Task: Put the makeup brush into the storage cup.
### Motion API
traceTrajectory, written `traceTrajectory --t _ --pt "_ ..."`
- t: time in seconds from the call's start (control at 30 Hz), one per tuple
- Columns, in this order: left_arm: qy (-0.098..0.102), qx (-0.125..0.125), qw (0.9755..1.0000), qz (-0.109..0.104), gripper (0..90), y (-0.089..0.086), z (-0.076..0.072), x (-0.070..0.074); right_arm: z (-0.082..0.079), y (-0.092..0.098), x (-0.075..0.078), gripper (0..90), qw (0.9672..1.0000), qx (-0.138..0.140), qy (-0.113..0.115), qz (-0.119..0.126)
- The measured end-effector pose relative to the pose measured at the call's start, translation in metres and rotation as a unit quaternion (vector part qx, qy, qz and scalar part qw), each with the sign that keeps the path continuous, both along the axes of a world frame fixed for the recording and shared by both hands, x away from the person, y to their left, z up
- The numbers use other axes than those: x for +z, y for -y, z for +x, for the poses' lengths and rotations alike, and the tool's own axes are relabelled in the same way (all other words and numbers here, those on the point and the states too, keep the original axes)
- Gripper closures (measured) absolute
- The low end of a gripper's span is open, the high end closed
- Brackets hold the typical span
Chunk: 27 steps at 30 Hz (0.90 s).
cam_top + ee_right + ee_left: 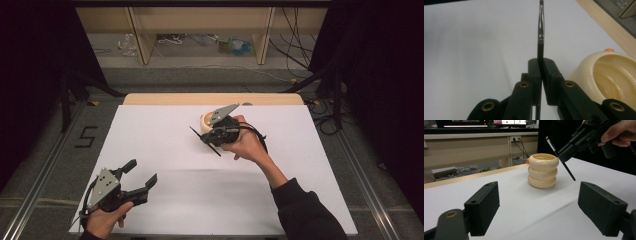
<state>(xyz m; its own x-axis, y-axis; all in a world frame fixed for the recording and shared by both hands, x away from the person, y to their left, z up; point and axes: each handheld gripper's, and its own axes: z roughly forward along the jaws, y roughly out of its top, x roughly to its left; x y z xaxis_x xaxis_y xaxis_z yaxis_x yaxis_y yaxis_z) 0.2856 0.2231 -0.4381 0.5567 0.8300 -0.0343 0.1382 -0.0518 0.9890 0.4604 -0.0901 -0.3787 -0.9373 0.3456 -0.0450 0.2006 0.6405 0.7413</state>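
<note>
Your right hand-held gripper [212, 139] is clamped on the brush [540, 30], hovering just beside the cup [542, 170] near the counter's [165, 150] far edge. Next: tip it in (left hand-held gripper [140, 176] sits apart, idle).

- Thin black brush [540, 32] with a silver ferrule — clamped between the right claw [540, 65] pads, sticking straight out past them.
- Cream ribbed cup [542, 170] — upright, open-topped, on the bench just beside that claw.
</note>
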Motion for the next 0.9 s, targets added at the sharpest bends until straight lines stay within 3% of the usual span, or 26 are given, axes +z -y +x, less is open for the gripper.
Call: traceTrajectory --t 0.53,0.63,0.87,0.9 --pt "0.003 -0.001 1.0 0.002 17.3 0.0 0.0 0.0 0.003 0.013 0.008 85.6 0.9972 -0.02 0.009 0.072" --pt "0.003 -0.002 1.0 0.003 17.3 0.0 0.001 0.0 0.003 0.015 0.01 85.5 0.9952 -0.033 0.024 0.089" --pt "0.002 -0.001 1.0 0.002 17.2 0.0 0.001 0.0 0.007 0.022 0.013 85.5 0.9907 -0.053 0.031 0.121" --pt "0.003 -0.002 1.0 0.002 17.3 0.0 0.001 0.0 0.007 0.023 0.012 85.5 0.9891 -0.059 0.043 0.128"
